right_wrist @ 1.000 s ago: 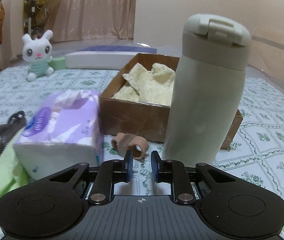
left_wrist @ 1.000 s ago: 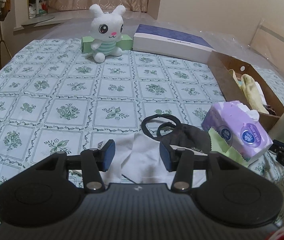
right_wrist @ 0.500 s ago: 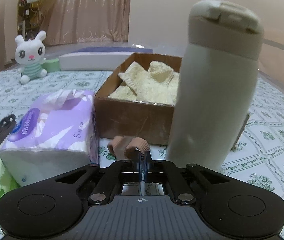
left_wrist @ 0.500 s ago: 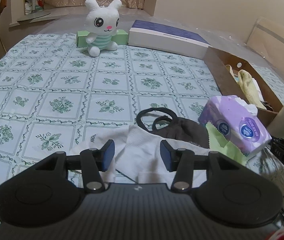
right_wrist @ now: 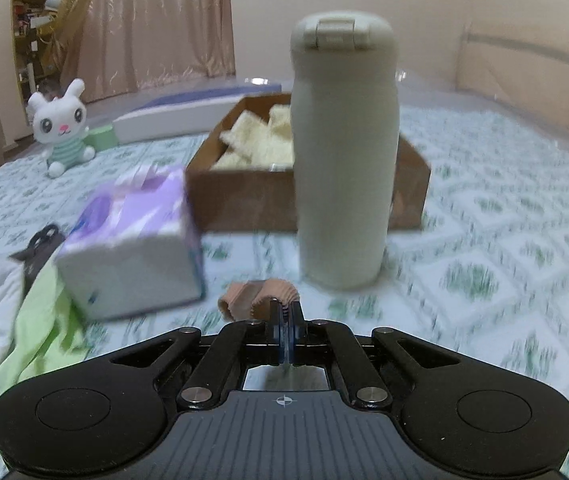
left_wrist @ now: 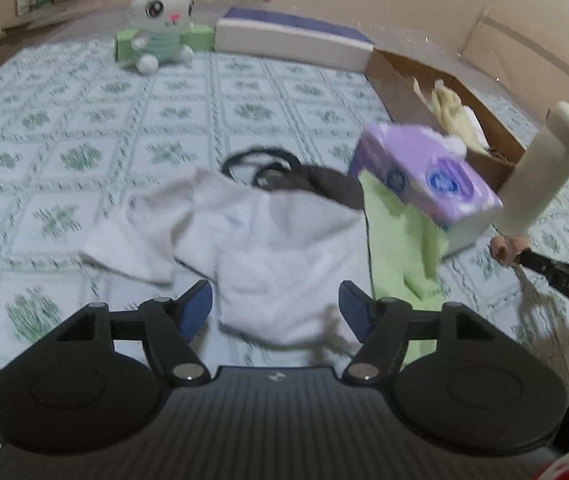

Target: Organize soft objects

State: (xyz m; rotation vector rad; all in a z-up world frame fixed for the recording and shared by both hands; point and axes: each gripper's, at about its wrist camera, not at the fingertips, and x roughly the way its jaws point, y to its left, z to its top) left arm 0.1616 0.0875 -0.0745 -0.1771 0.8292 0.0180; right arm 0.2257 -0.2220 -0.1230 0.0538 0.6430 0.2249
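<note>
**Scrunchie pinched, white cloth framed**

The right gripper [right_wrist: 283, 312] was clamped on a tan ruffled scrunchie [right_wrist: 258, 298] lying just in front of the upright beige bottle [right_wrist: 342, 160]. The left gripper [left_wrist: 274, 308], its jaws just widened, stood spread over a crumpled white cloth [left_wrist: 268, 248] on the bed [left_wrist: 64, 120], long axis running left-right, nothing pressed.

Little can be read. The purple plastic-wrapped tissue pack [left_wrist: 424, 176] carries round blue brand badges, their lettering too blurred to make out. The black right hand-held gripper [left_wrist: 524, 258] bears small pale characters along its arm, also illegible through the blur.
</note>
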